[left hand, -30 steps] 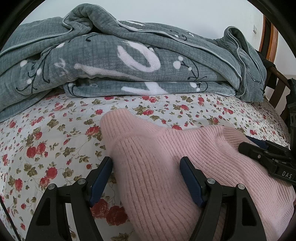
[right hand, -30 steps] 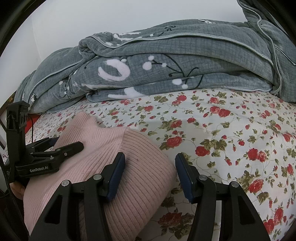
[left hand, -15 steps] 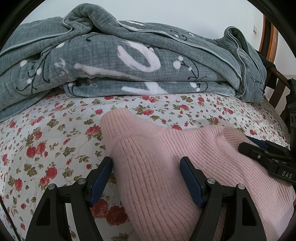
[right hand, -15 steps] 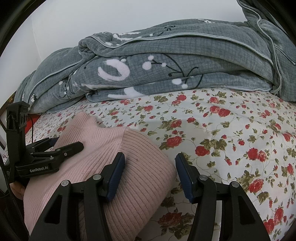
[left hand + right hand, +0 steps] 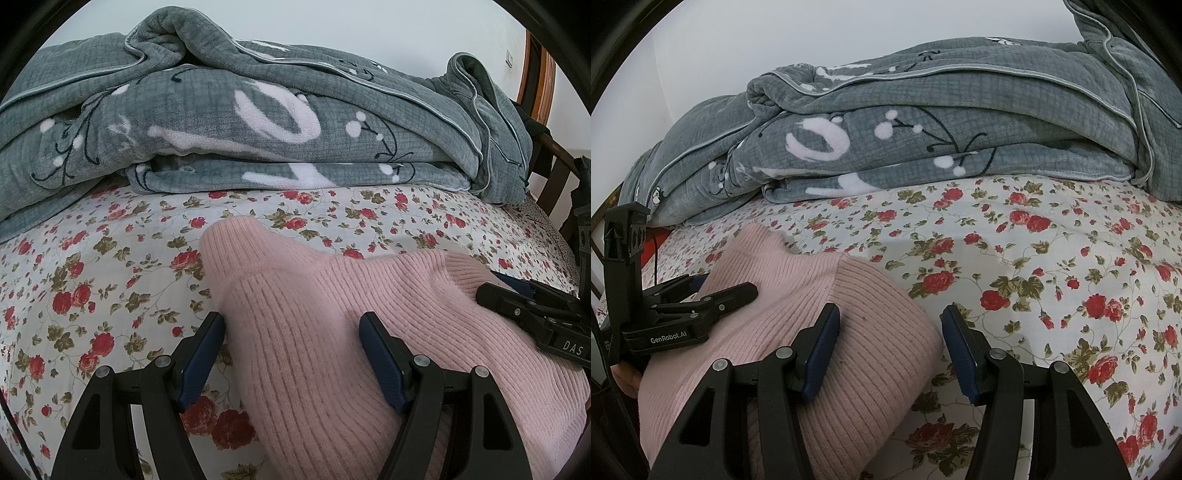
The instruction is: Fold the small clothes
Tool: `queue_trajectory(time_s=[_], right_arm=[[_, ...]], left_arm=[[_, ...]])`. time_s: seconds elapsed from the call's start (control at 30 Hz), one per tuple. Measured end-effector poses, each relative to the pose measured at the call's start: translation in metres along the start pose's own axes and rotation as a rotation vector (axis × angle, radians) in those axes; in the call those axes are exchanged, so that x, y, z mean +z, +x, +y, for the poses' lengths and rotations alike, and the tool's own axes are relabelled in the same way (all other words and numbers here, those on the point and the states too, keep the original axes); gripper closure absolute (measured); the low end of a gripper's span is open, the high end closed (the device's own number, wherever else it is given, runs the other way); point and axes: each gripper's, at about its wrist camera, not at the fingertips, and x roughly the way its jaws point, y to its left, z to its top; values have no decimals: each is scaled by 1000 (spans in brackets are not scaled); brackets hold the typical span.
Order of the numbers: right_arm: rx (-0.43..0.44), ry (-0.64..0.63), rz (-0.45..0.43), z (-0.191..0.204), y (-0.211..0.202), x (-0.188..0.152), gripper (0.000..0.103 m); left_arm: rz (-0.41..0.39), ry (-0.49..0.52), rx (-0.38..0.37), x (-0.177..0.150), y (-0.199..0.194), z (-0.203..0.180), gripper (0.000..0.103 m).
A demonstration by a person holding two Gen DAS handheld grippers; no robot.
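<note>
While nothing is shifting since a second ago, both tongs, left (image 5: 291, 352) and right (image 5: 890, 347), are staying parted over the pink sweater (image 5: 332, 332), gripping nothing.

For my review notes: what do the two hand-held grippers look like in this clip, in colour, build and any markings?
Both are matte black plastic with angular, cut-out linkage arms, silver pivot pins and dark blue pads on the fingers. The left hand-held gripper carries white "GenRobot.AI" lettering on its side and a thin black cable, seen from the right wrist. The right hand-held gripper shows white "DAS" on its side. No sleeve is visible.
</note>
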Motion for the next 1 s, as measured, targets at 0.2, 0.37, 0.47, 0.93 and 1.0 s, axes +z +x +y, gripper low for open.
queue_trajectory(time_s=[0.2, 0.37, 0.47, 0.93, 1.0], right_arm=[[0, 4, 0, 0, 0, -1, 46], [0, 4, 1, 1, 0, -1, 46], [5, 3, -7, 1, -2, -1, 46], [27, -63, -70, 17, -16, -3, 46], [17, -65, -54, 17, -12, -3, 46]], left_arm=[[0, -1, 0, 0, 0, 0, 29], [0, -1, 0, 0, 0, 0, 29], [-28, 5, 0, 0, -5, -2, 30], [-112, 63, -7, -2, -22, -14, 30], [-92, 63, 4, -1, -18, -14, 30]])
